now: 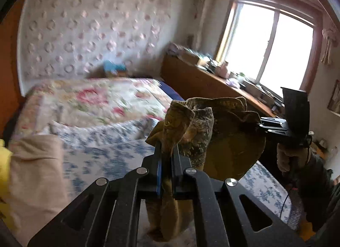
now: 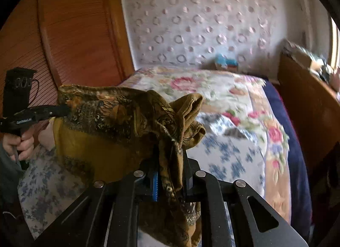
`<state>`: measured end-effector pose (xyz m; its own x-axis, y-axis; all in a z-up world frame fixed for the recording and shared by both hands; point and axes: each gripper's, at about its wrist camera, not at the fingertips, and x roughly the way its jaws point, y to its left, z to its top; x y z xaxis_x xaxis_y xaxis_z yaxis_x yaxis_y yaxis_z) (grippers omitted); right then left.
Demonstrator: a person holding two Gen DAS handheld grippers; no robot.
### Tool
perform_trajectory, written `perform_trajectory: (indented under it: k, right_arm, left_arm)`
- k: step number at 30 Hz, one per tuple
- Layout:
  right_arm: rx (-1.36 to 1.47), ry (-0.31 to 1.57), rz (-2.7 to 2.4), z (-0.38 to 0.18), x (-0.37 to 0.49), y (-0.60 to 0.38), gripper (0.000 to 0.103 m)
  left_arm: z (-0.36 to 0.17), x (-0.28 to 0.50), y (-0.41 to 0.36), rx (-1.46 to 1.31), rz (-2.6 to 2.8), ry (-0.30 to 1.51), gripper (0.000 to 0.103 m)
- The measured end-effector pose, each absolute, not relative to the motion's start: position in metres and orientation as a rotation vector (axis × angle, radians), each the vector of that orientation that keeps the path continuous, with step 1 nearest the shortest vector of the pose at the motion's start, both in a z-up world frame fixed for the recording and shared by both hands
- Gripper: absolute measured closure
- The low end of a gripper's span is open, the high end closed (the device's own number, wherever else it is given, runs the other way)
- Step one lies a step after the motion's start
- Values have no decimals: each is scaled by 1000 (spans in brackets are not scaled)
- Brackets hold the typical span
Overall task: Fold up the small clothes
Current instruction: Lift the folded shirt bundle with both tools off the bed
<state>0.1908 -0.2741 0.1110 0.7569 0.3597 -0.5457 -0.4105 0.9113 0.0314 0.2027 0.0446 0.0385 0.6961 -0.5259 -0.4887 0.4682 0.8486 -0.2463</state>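
Left wrist view: background is motion-blurred, so the clutter on the wooden desk [image 1: 204,77] under the window [image 1: 269,43] is unreadable. The cloth [image 1: 212,123], mustard with a dark pattern, hangs above the bed [image 1: 110,106]; its lower end drops behind the gripper frame and is cut off at the bottom edge. The left gripper [image 1: 167,149] is clamped on a bunched corner of the cloth and points slightly downward over the bed. To the right of the cloth, the right gripper [image 1: 260,124] pinches its other end; the fingertips are buried in fabric. A gloved hand [image 1: 289,160] grips its handle, with the sleeve cut off by the rim. A beige and yellow heap at the left edge of the bed is too blurred to identify.

Right wrist view: the right gripper [image 2: 170,157] is closed on a cloth [image 2: 119,119] corner above the bed [image 2: 229,106], fabric hiding the pads. Left of the cloth, the left gripper [image 2: 65,107] bites its far end, held by a bare hand [image 2: 20,143] that is partly out of frame.
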Motion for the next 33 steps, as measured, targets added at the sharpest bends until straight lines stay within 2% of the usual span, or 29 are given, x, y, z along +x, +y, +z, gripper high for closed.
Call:
perform_trajectory:
  k: [8,19,27,33]
  right_arm:
    - [-204,522,561,129,217,-197,88]
    - [-534,503,719,159,286,-36,88]
    - [-727,530,797,131,338,81,88]
    - [-750,532,850,105,360,117,88]
  left_arm:
    - [44,169,127,-115,-369,499,96]
    - [-11,127,216,-257,-168,524,96]
    - [-49,118,244,-328,-109,584,96]
    - [-66,114,262,-311,-80,649,96]
